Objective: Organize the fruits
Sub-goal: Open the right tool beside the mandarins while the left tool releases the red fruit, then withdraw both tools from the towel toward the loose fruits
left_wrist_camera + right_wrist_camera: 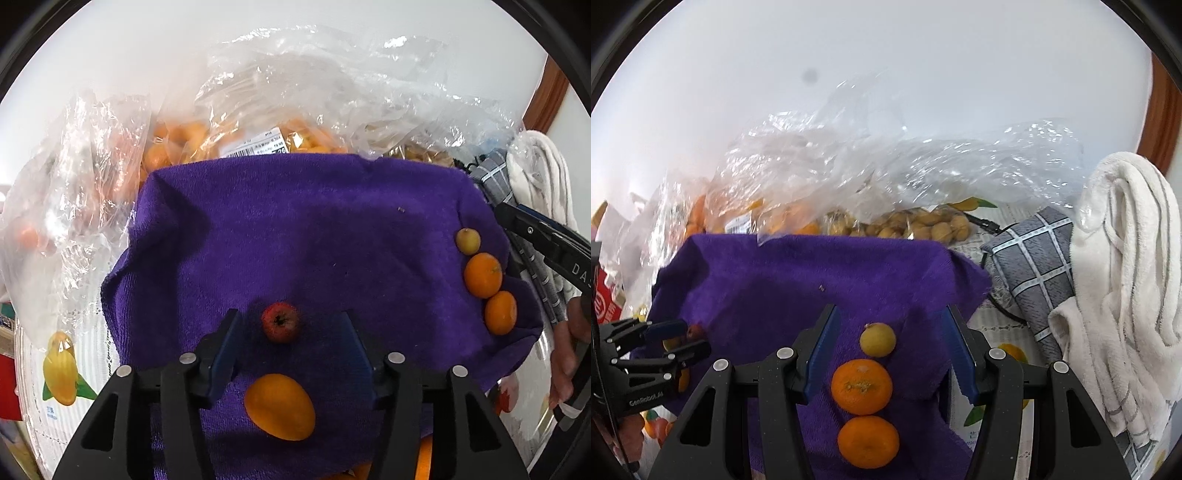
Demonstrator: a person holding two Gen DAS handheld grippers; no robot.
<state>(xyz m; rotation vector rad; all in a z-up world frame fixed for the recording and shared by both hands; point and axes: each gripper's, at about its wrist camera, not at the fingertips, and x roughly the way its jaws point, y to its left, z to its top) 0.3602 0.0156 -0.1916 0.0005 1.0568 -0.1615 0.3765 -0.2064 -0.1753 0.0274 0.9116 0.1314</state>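
Observation:
A purple towel [295, 229] covers the table; it also shows in the right wrist view [798, 280]. My left gripper [290, 325] is open, with a small red fruit [280, 322] lying between its fingertips and an orange oval fruit [280, 406] nearer the camera. At the towel's right edge lie a yellow-green fruit [468, 240] and two oranges [483, 275] in a row. My right gripper [888, 328] is open over that row: the yellow-green fruit [877, 339] lies between its fingertips and the oranges [861, 386] lie nearer. The left gripper [677, 338] shows at the left.
Clear plastic bags [258, 110] of orange fruit stand behind the towel, and one holds walnuts [923, 223]. A grey checked cloth [1034, 273] and a white towel [1123, 280] lie to the right. A fruit-printed tablecloth [62, 369] lies underneath.

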